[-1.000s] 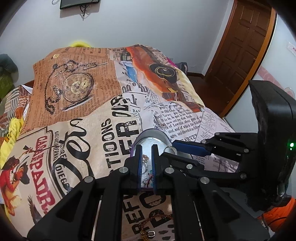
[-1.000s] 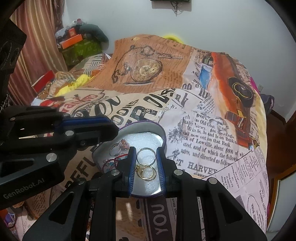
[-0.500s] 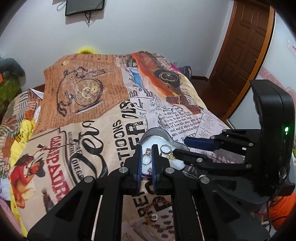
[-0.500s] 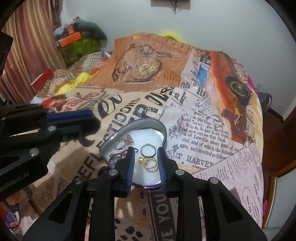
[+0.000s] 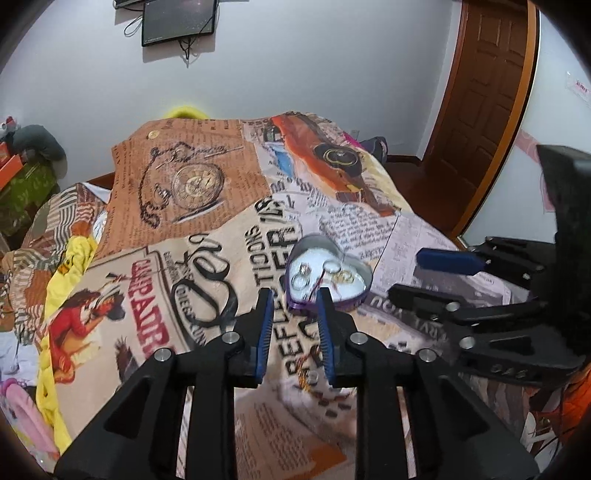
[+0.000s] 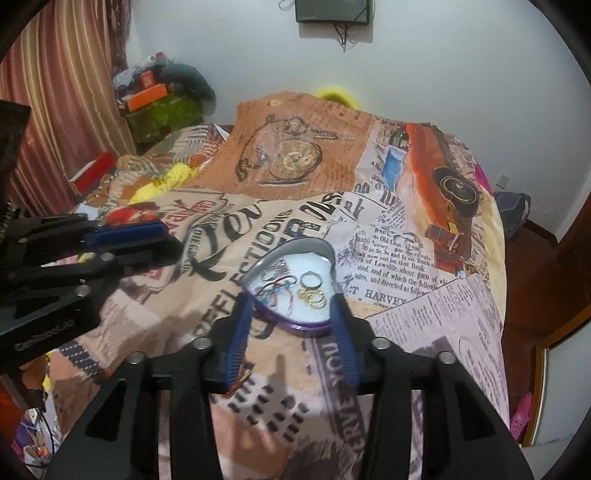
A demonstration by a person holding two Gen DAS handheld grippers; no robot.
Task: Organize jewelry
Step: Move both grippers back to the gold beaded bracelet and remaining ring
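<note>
A purple heart-shaped tin with a white foam lining lies on the printed bedspread. Inside it lie gold rings, silver rings and a red and blue thread piece. My left gripper is open and empty, raised just short of the tin's near edge. My right gripper is open and empty, its fingers either side of the tin's near edge, above it. A gold chain with a small ring lies on the bedspread between the left fingers.
The bedspread covers the bed. A wooden door stands at the right, a wall screen at the back. Boxes and clutter stand by the curtain at the left. Each gripper shows in the other's view.
Both grippers have pulled back and up from the tin and opened wider. The tin now sits farther ahead of the fingers, with the jewelry lying loose inside.
</note>
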